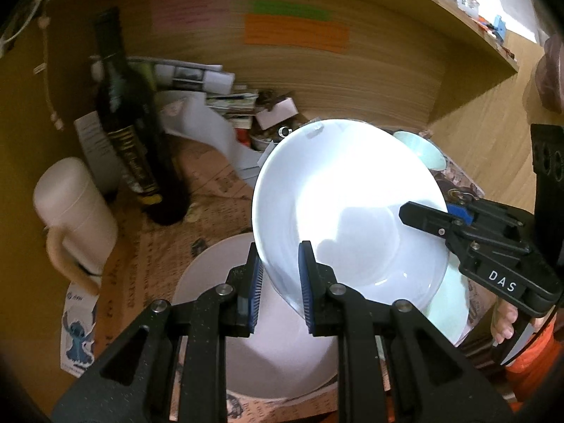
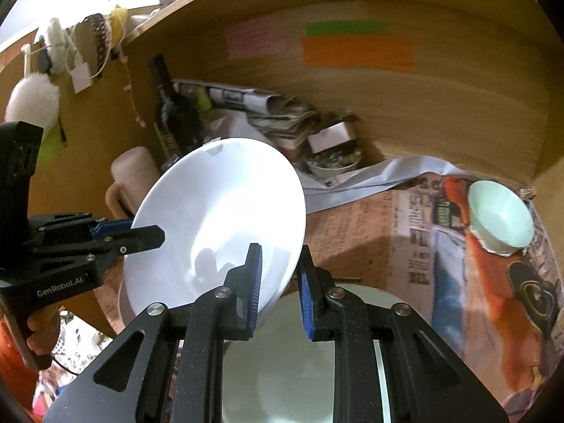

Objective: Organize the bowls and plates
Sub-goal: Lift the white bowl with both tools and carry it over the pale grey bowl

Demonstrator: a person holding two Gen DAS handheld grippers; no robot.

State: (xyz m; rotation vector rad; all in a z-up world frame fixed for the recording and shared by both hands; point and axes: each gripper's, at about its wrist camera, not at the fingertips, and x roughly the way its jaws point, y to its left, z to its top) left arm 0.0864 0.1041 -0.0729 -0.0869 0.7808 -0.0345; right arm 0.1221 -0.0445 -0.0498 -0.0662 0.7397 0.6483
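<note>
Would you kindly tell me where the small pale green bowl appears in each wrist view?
Left wrist: the small pale green bowl sits right of centre, partly hidden behind the lifted white plate.
Right wrist: far right, on the newspaper.
Shared landmark: the orange paper strip on the wooden back panel.

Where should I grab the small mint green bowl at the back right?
Grip the small mint bowl by its rim, coming from above with one finger inside and one outside. It sits upright on the newspaper with its mouth open and flared walls, so the thin rim suits the pads.
</note>
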